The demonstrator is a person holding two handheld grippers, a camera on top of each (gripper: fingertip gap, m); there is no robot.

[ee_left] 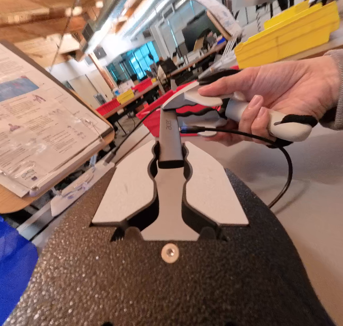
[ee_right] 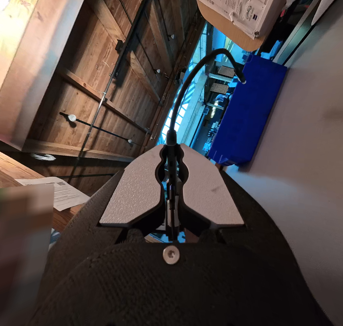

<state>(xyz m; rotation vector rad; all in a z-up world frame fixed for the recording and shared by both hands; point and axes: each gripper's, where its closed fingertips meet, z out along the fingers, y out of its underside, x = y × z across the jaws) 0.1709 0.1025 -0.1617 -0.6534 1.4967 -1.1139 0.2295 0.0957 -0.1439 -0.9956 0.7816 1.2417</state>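
Note:
My left gripper [ee_left: 170, 147] is shut on a slim grey bar-shaped device [ee_left: 169, 131], which stands up out of the fingertips. A hand [ee_left: 289, 94] holds my right gripper [ee_left: 183, 111] just beyond the bar's far end, touching or nearly touching it. In the right wrist view my right gripper [ee_right: 171, 147] is shut on a black cable [ee_right: 182, 87] at a connector [ee_right: 171, 188] between the fingers. The cable arcs ahead to a free plug [ee_right: 242, 79]. In the left wrist view the cable [ee_left: 286, 161] loops away to the right, over the table.
A board with printed sheets [ee_left: 42, 124] hangs over the left side. A blue bin [ee_right: 246, 116] stands on the grey table [ee_left: 306, 196]. Red bins [ee_left: 152, 120] and yellow bins [ee_left: 289, 31] stand beyond. A wooden ceiling [ee_right: 104, 79] fills the left of the right wrist view. Some 6 centimetres of space lies between my two pairs of fingers.

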